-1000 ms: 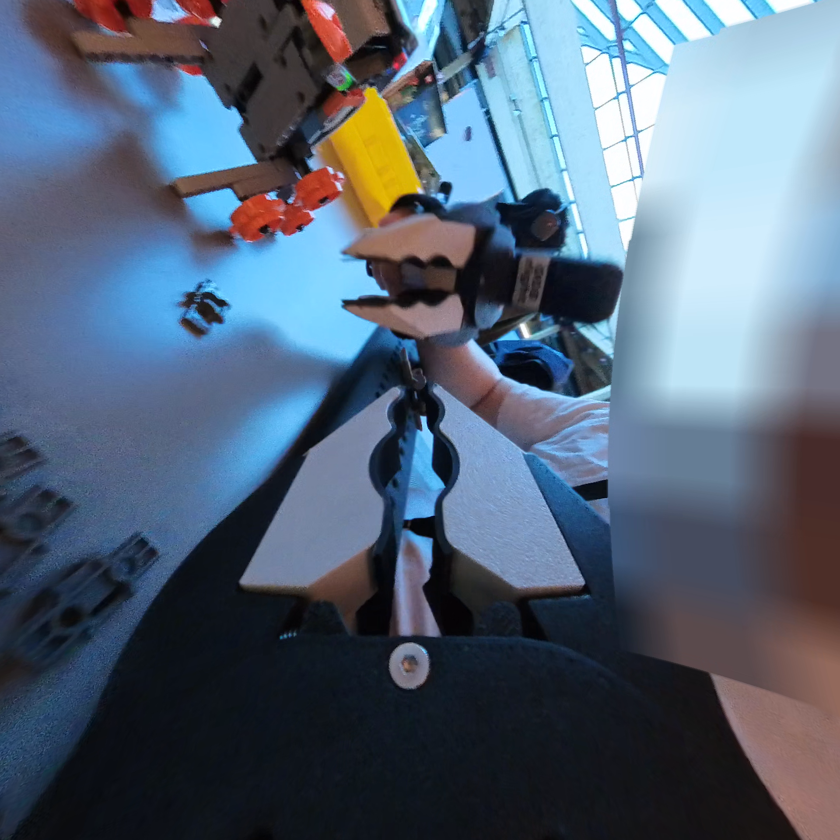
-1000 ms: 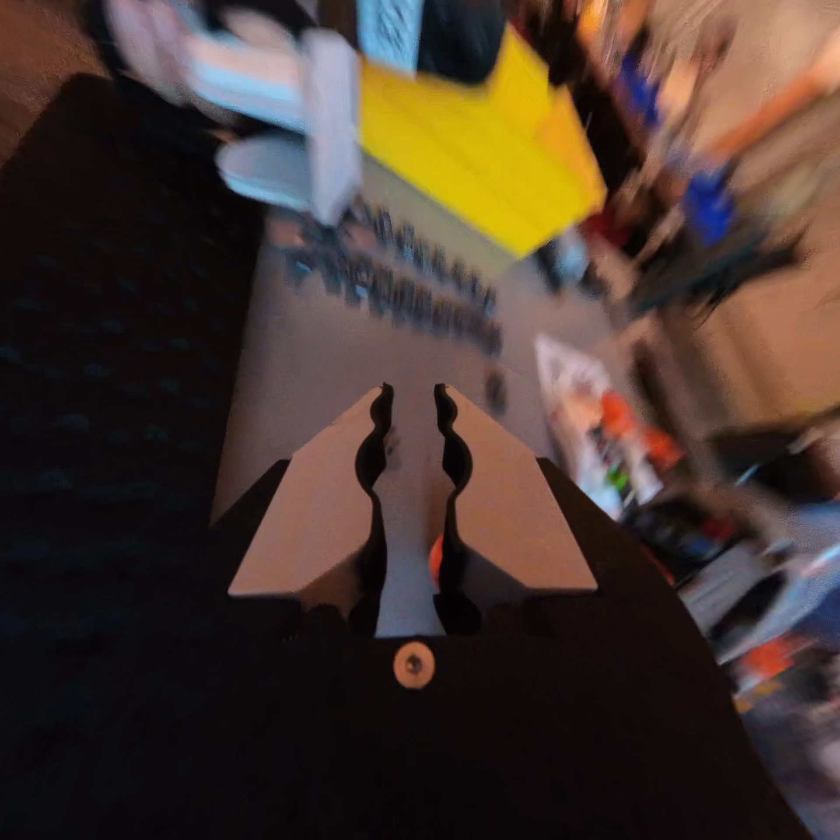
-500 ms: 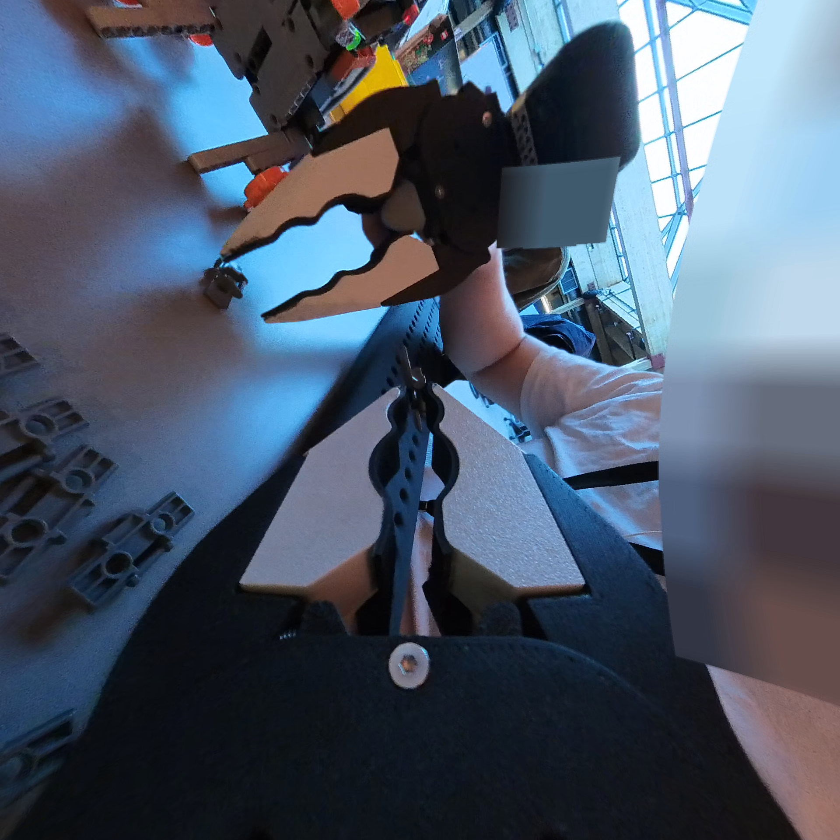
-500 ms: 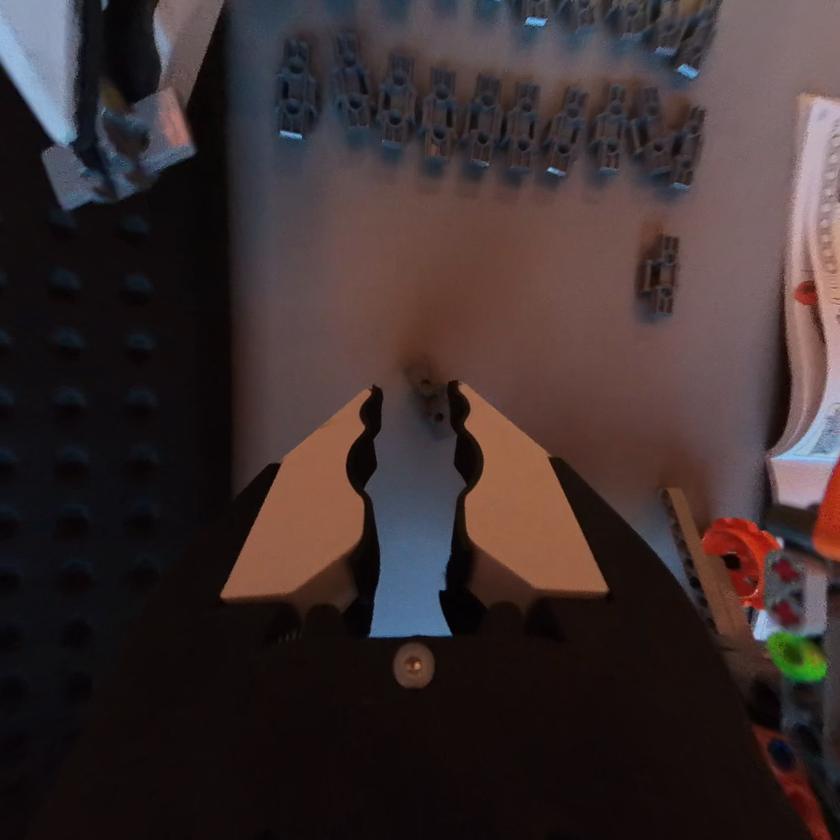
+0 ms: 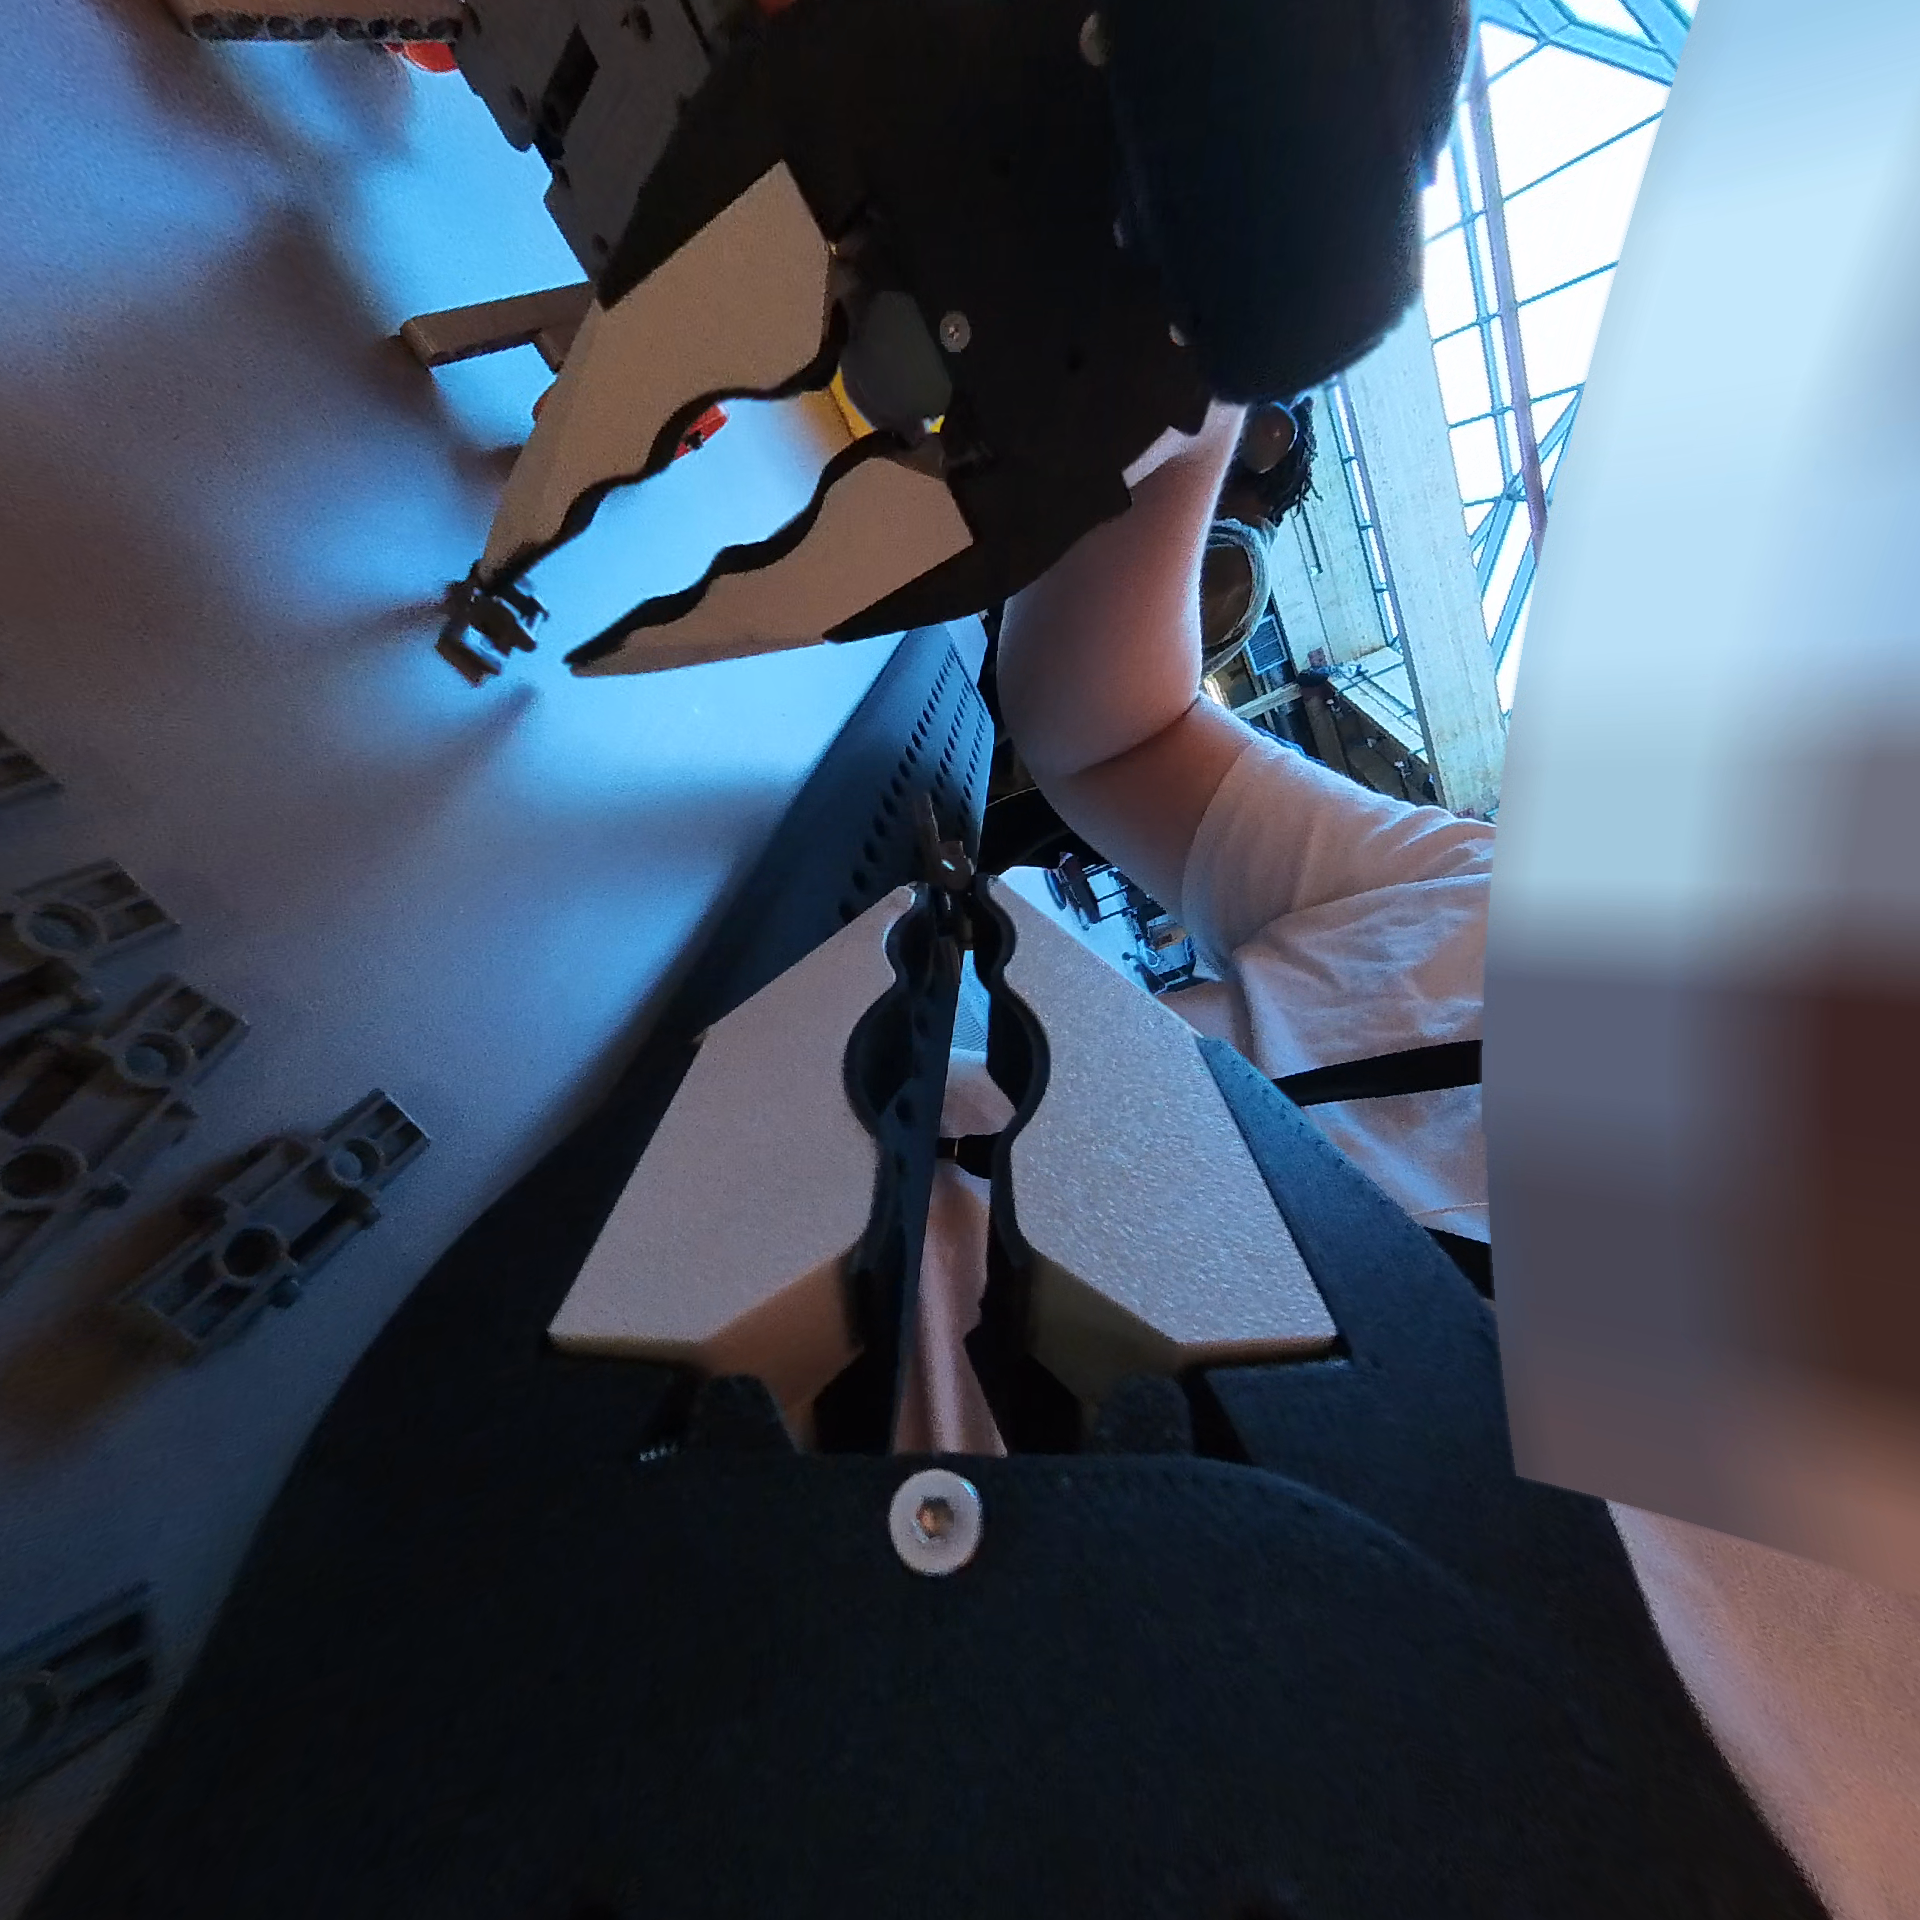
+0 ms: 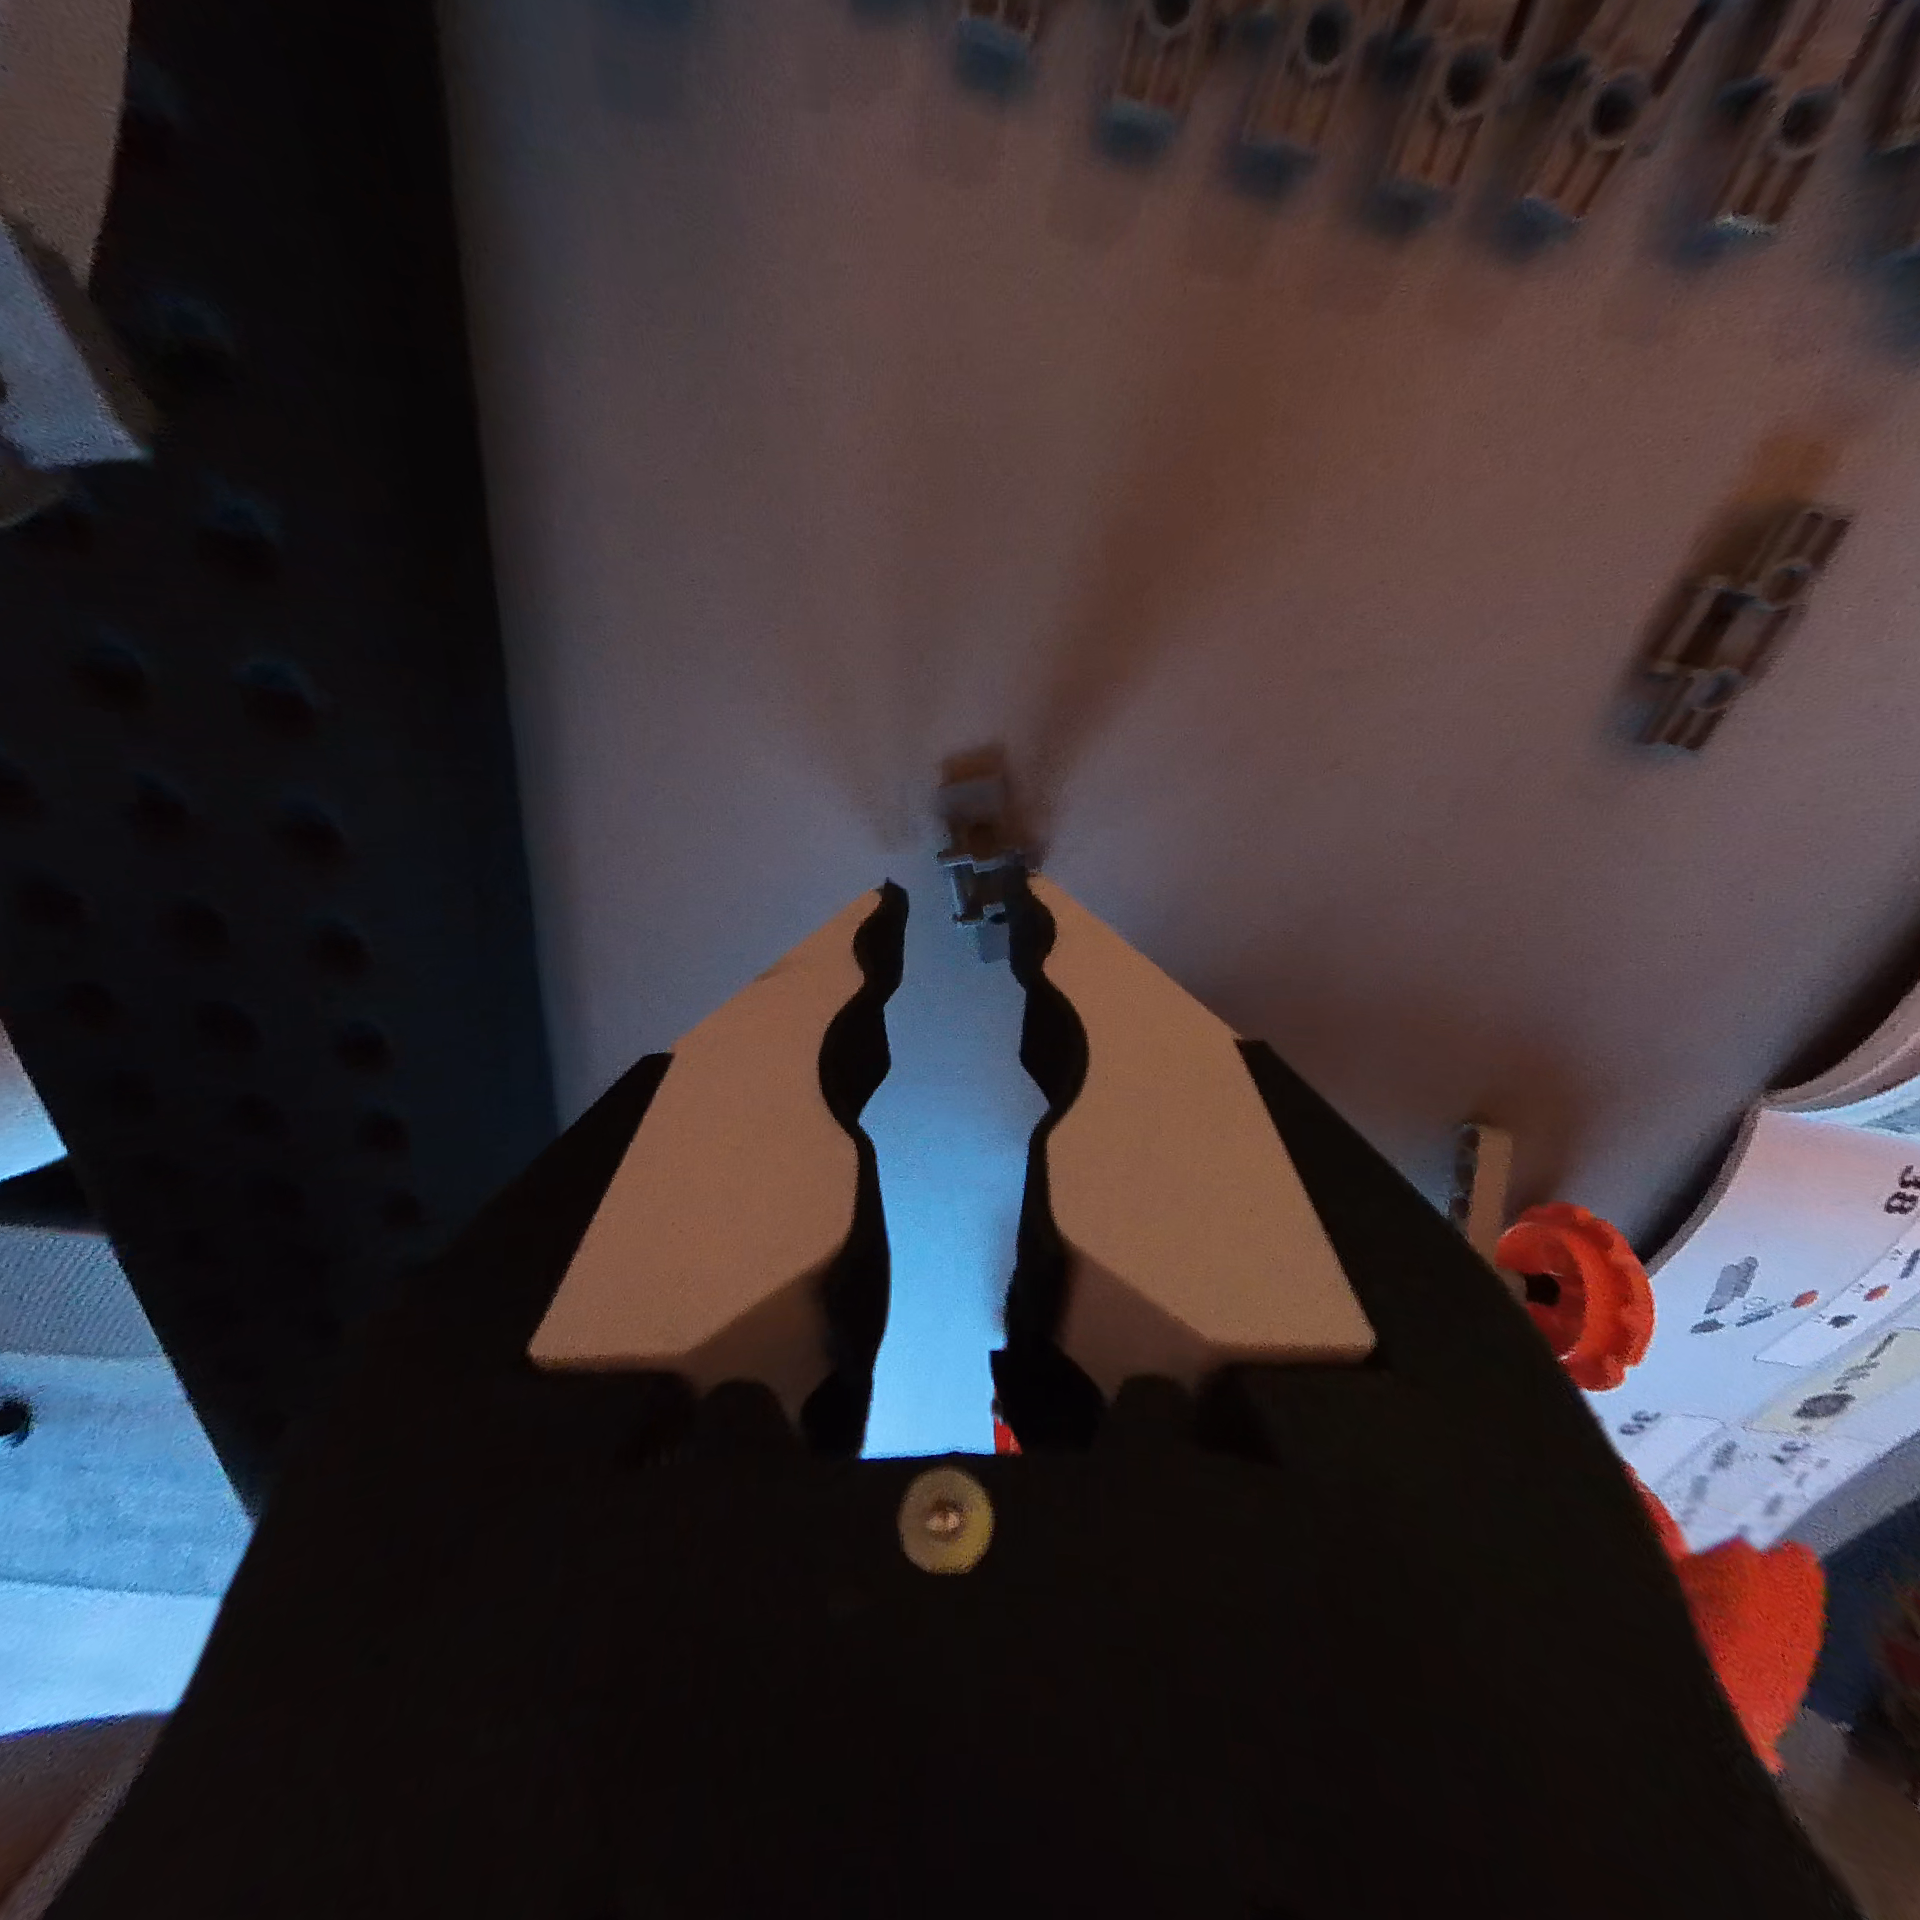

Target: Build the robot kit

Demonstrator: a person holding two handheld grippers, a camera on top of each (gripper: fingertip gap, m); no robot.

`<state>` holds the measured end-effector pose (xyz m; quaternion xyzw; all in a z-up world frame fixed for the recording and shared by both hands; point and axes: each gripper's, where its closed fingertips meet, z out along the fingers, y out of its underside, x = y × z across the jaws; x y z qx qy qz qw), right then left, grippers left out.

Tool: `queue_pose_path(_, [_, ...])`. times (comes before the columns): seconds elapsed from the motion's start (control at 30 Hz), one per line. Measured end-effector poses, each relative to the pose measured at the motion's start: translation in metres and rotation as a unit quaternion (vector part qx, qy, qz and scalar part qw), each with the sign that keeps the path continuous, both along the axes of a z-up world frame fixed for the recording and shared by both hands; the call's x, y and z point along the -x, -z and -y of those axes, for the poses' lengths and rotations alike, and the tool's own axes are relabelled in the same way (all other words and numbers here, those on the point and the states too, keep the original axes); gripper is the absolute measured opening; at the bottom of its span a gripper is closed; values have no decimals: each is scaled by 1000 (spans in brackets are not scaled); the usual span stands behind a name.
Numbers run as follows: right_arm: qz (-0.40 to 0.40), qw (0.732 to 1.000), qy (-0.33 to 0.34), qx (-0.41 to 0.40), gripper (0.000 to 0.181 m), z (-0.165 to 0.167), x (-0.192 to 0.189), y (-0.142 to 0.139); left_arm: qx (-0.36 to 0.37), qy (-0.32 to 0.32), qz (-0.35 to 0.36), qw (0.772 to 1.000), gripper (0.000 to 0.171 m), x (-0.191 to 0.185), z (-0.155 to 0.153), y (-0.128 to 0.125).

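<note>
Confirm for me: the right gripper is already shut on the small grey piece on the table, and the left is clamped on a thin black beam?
Not quite. In the right wrist view the right gripper is open, with the small grey piece at its fingertips, not clamped. The left gripper is indeed clamped on the thin black beam.

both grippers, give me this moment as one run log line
left gripper: shut on small pin | right gripper: open, fingers around grey connector on table | nearby: row of grey parts, orange gear

Bright window [image 5: 1496,260] glare, dim blurry tabletop [image 6: 1247,436] (fisheye-bent edges)
</note>
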<state>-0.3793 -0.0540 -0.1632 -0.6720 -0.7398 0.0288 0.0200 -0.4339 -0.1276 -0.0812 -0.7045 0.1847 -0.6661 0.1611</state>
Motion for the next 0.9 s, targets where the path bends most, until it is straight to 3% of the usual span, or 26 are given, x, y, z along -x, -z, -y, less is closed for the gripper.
queue_pose_path(0.23, [-5,999,-24,-40,8,-3,-3,0,3,1,-2,1000,4,2,0,1])
queue_pose_path(0.37, [-96,988,-43,-112,8,-8,5,-7,2,-2,1,1000,4,3,-1,0])
queue_pose_path(0.47, [-195,955,-111,-194,8,-2,9,-13,3,-4,1,1000,4,4,-2,0])
queue_pose_path(0.6, [-237,897,-208,-309,2,4,-2,-15,4,-5,-3,1000,4,5,-3,2])
queue_pose_path(0.67, [-232,897,-222,-303,4,10,-10,-7,4,-5,-1,1000,4,4,-4,1])
queue_pose_path(0.8, [-255,941,-71,-210,7,4,-15,-11,3,-4,0,1000,4,0,-3,1])
queue_pose_path(0.9, [-273,941,154,-127,14,-14,-9,-30,5,-3,-3,1000,4,-2,-2,2])
